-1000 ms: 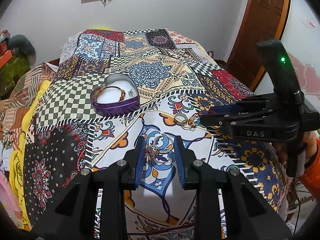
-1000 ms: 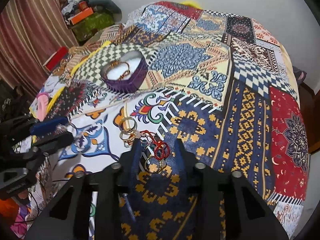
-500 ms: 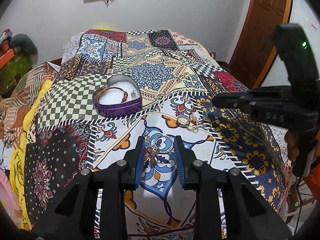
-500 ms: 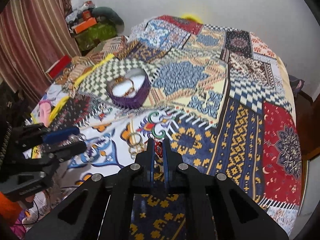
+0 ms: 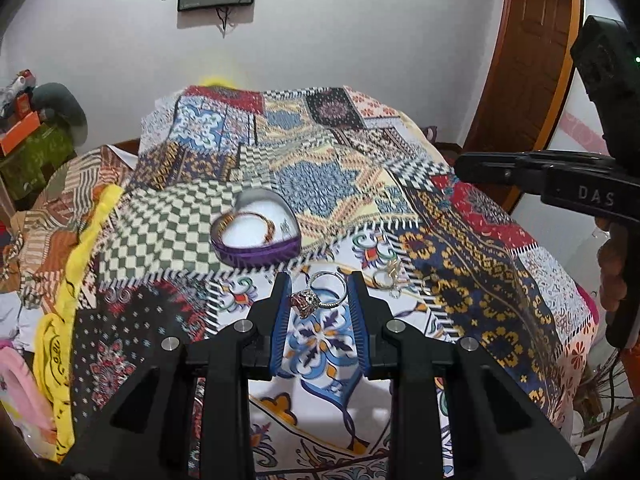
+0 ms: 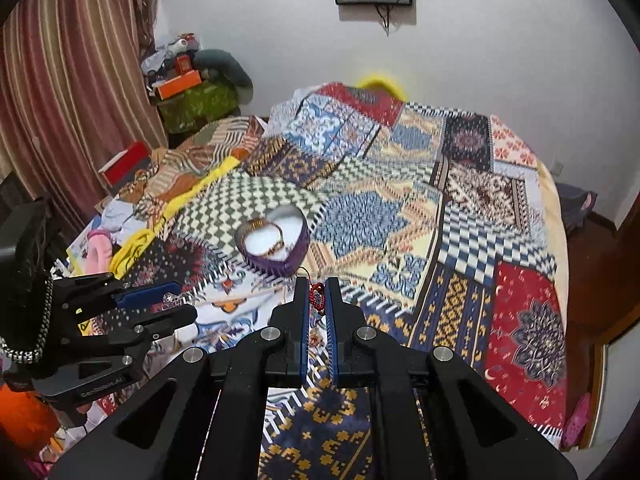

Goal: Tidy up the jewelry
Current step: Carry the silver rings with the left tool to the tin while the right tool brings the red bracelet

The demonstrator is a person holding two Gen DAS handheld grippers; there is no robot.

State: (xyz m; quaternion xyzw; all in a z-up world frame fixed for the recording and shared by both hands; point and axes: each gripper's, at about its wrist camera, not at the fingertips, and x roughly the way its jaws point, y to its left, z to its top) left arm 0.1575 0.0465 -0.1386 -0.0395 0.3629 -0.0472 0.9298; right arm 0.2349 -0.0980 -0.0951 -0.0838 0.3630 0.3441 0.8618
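A purple heart-shaped box (image 5: 256, 236) with a gold bangle inside sits on the patterned bedspread; it also shows in the right wrist view (image 6: 276, 242). My left gripper (image 5: 318, 300) holds a silver bracelet with a red-stone ornament (image 5: 306, 301) between its blue pads, above the bed. My right gripper (image 6: 317, 300) is shut on a red beaded piece of jewelry (image 6: 317, 298) and holds it raised, just short of the box. Gold rings (image 5: 386, 278) lie on the bedspread right of my left gripper.
The bed's patchwork cover (image 5: 320, 168) fills both views. Clutter and boxes (image 6: 180, 88) stand at the far left by a striped curtain. A wooden door (image 5: 528, 60) is on the right. The right gripper's body (image 5: 560, 184) shows in the left wrist view.
My right gripper closed on the red jewelry and lifted it off the bedspread towards the box. My left gripper rose a little with the bracelet in it.
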